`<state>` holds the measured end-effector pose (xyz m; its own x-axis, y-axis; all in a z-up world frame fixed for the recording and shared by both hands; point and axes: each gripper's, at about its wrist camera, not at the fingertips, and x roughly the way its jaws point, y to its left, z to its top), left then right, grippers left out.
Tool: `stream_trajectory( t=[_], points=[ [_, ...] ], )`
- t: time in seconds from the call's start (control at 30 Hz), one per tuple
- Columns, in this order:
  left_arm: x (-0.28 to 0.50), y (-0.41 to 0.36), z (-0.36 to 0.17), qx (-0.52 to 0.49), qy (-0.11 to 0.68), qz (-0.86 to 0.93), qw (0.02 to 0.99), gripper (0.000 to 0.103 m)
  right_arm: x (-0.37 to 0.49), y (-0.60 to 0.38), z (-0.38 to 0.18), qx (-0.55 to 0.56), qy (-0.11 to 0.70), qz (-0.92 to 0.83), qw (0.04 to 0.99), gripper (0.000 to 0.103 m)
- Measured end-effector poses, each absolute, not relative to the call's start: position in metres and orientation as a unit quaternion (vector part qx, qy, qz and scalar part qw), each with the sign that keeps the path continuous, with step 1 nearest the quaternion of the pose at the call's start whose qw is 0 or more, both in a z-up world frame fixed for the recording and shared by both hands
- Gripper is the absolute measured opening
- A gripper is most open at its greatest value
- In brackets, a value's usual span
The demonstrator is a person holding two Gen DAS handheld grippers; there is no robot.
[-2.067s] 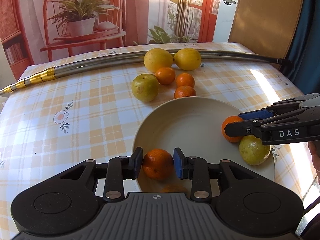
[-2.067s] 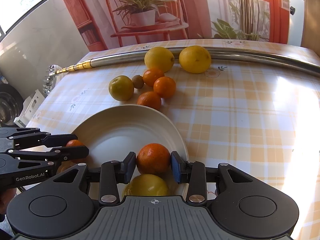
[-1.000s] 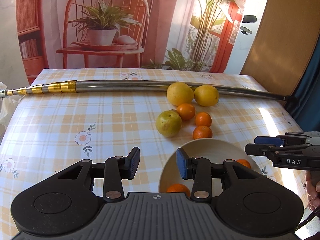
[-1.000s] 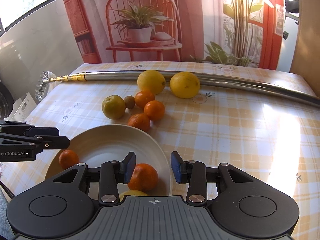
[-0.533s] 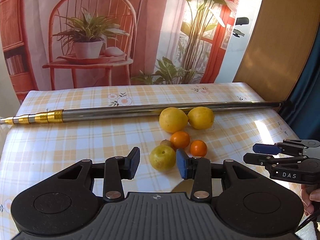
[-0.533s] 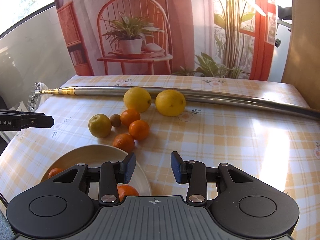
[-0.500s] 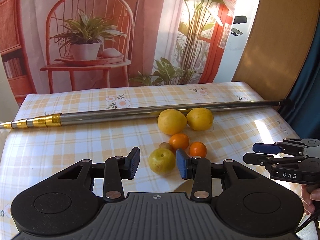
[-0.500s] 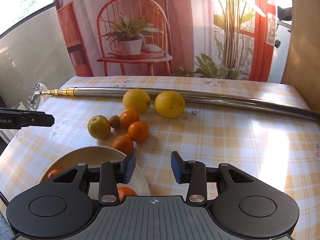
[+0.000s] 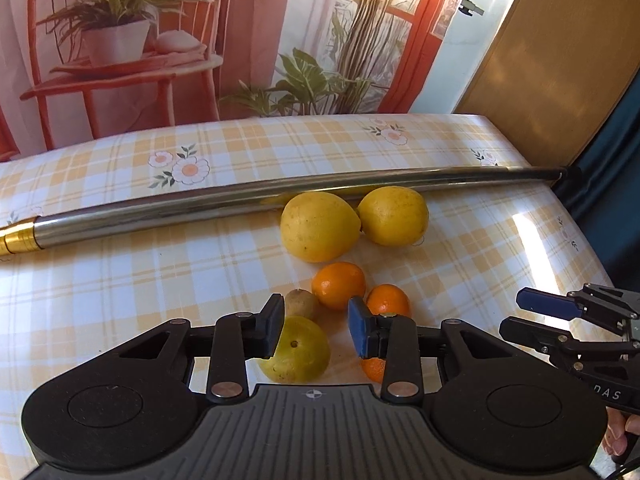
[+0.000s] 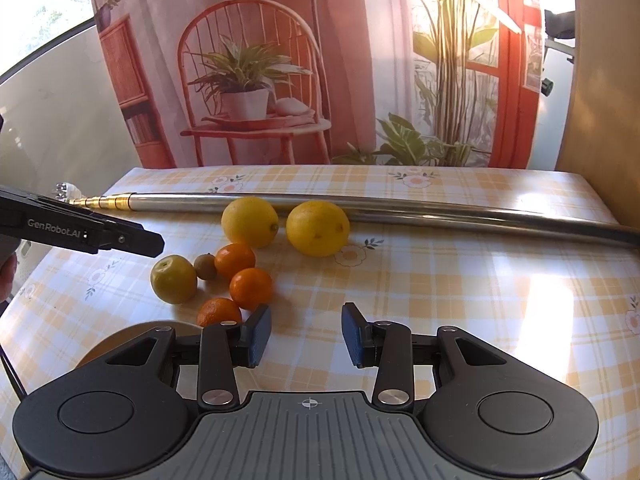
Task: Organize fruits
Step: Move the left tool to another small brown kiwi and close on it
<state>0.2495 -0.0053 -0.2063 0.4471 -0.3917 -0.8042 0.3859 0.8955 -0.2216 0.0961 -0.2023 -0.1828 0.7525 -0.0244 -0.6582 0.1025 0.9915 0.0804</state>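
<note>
Fruits lie loose on the table: from my left camera, my left gripper hovers open and empty above the green apple. From my right camera, my right gripper is open and empty near an orange beside the plate. I judge gripping the apple comes next.

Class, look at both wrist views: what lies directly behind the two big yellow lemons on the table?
Behind the two lemons a long metal pole lies across the checked tablecloth. The lemons hide the stretch of pole right behind them, so whether they touch it cannot be seen.
</note>
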Motion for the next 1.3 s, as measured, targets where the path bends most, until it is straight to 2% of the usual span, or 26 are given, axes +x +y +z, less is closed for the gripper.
stream_trajectory(
  t=[0.23, 0.5, 0.77, 0.87, 1.3],
  points=[
    [0.267, -0.013, -0.222, 0.022, 0.497, -0.242, 0.833, 0.037, 0.098, -0.212, -0.190, 0.068, 0.354, -0.038, 0.932, 0.036],
    [0.285, -0.008, -0.237, 0.006, 0.529, -0.245, 0.813, 0.035, 0.099, -0.218, -0.196, 0.078, 0.357, -0.044, 0.930, 0.036],
    [0.281, -0.009, -0.239, 0.012, 0.512, -0.245, 0.823, 0.033, 0.100, -0.220, -0.199, 0.082, 0.361, -0.048, 0.928, 0.036],
    [0.277, -0.010, -0.237, 0.017, 0.502, -0.245, 0.829, 0.026, 0.101, -0.221, -0.200, 0.083, 0.363, -0.048, 0.927, 0.036],
    [0.270, -0.023, -0.233, 0.075, 0.488, -0.250, 0.833, 0.026, 0.102, -0.221, -0.201, 0.086, 0.365, -0.048, 0.926, 0.036]
  ],
)
